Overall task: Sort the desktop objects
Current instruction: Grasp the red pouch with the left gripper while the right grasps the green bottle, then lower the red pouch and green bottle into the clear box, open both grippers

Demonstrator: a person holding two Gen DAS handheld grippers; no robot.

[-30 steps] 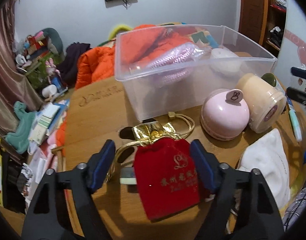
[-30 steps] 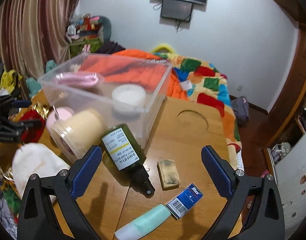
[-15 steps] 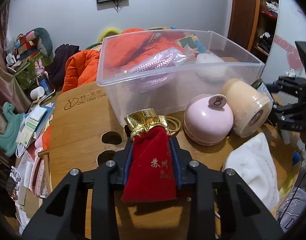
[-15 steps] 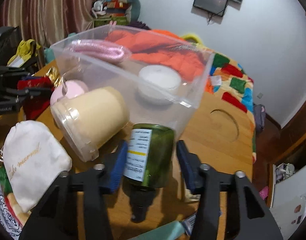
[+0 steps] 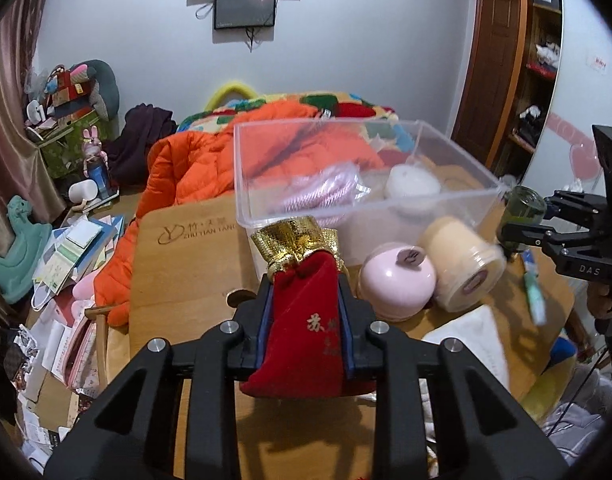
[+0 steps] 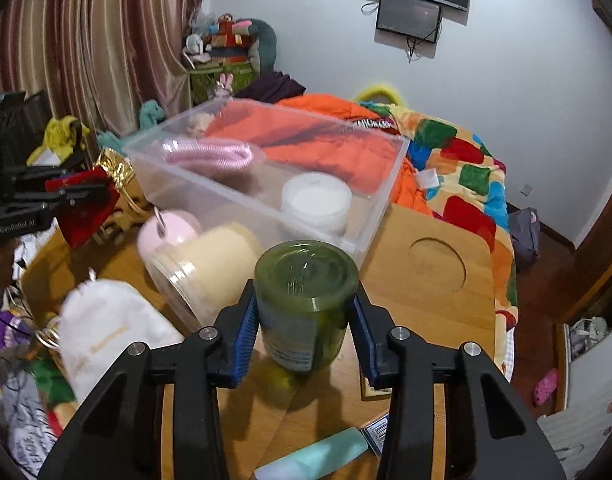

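Observation:
My left gripper (image 5: 303,300) is shut on a red velvet pouch (image 5: 306,320) with a gold top and holds it raised off the wooden table (image 5: 185,256), just in front of the clear plastic bin (image 5: 346,208). My right gripper (image 6: 303,312) is shut on a green glass bottle (image 6: 306,296), lifted with its base pointing at the bin (image 6: 265,200). The bin holds a pink coiled item (image 6: 209,156) and a white round jar (image 6: 316,200). The red pouch also shows at the left of the right wrist view (image 6: 85,204), and the bottle at the right of the left wrist view (image 5: 522,212).
A pink round case (image 5: 398,280) and a cream jar on its side (image 5: 462,264) lie in front of the bin. A white cloth pouch (image 6: 105,332), a mint tube (image 6: 314,456) and a small blue box (image 6: 376,432) lie on the table. A bed with orange bedding (image 6: 326,136) stands behind.
Both grippers closed from open, the left on the red pouch, the right on the green bottle. Both have lifted their objects off the table toward the bin.

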